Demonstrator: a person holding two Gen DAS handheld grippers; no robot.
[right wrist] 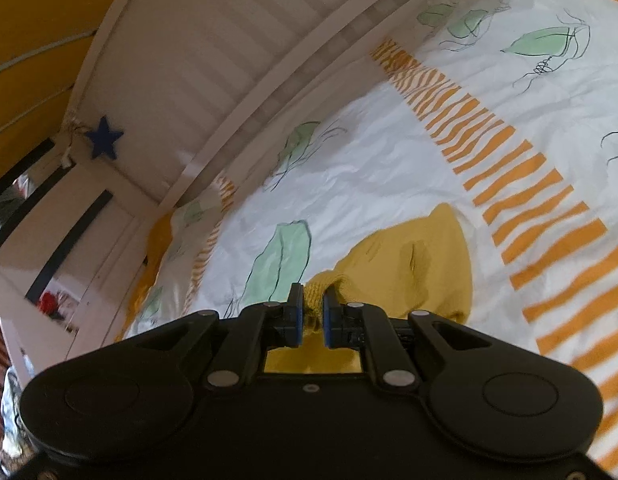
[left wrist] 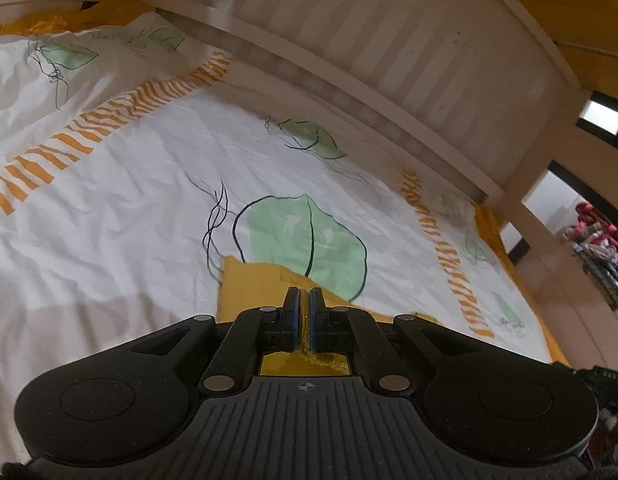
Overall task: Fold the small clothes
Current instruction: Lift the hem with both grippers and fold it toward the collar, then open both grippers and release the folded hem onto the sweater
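Leaf-printed bedsheet (left wrist: 149, 184) beneath white slatted bed rail (left wrist: 389, 40); left gripper (left wrist: 304, 300) and right gripper (right wrist: 310, 300) each clenched on yellow garment (right wrist: 413, 264).

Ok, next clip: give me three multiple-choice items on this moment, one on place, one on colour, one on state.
1. Where does the yellow garment lie?
A. on the printed bedsheet
B. on the floor
C. in a basket

2. What colour is the star on the bed frame?
A. red
B. blue
C. green

3. What are the left tool and right tool doing?
A. both open, empty
B. only the left grips
C. both shut on the garment

Answers: 1 A, the sheet surrounds it; 2 B, the right wrist view shows it blue; 3 C, yellow fabric sits pinched between each pair of fingers.
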